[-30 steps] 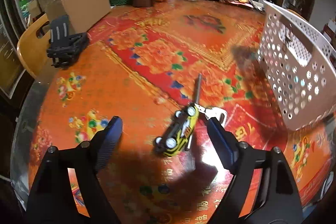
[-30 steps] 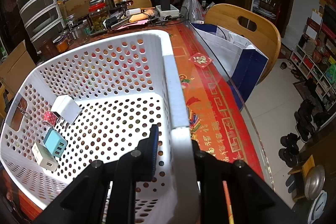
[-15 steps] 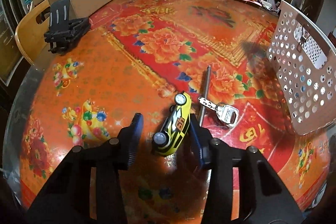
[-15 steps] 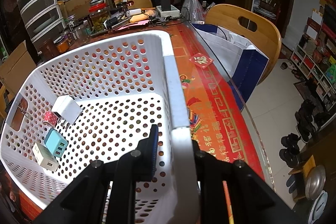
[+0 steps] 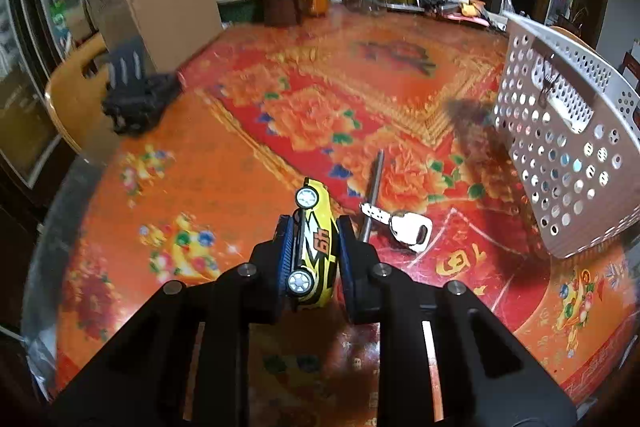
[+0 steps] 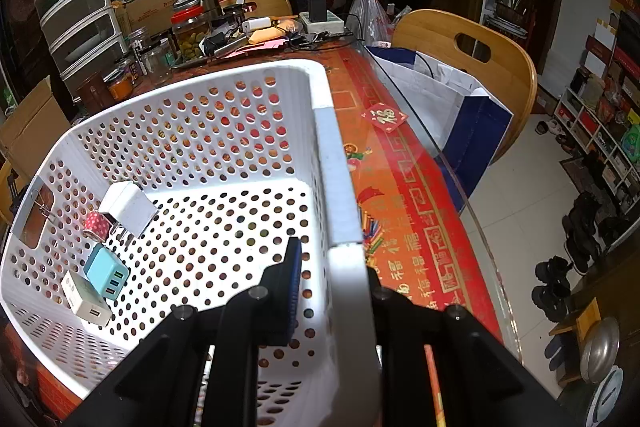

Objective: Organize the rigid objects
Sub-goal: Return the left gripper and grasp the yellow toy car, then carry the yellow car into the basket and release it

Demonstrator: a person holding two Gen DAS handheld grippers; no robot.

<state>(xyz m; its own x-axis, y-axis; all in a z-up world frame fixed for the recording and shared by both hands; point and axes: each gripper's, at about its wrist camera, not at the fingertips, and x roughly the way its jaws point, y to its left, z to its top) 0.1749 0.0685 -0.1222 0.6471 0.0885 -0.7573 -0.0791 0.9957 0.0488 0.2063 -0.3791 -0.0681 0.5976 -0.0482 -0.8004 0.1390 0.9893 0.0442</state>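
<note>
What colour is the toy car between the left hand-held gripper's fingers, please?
The toy car is yellow with black-and-white markings; it shows best in the left wrist view.

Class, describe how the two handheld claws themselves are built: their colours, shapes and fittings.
Both the left claw and the right claw are matte black plastic, each with two angular arms splaying toward the camera. Round silver screw heads dot the arms. The fingers carry ribbed blue pads. No cables, sleeves or hands show.

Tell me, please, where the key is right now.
In the left wrist view, the key lies on the table right of the toy car, beside a metal rod.
</note>
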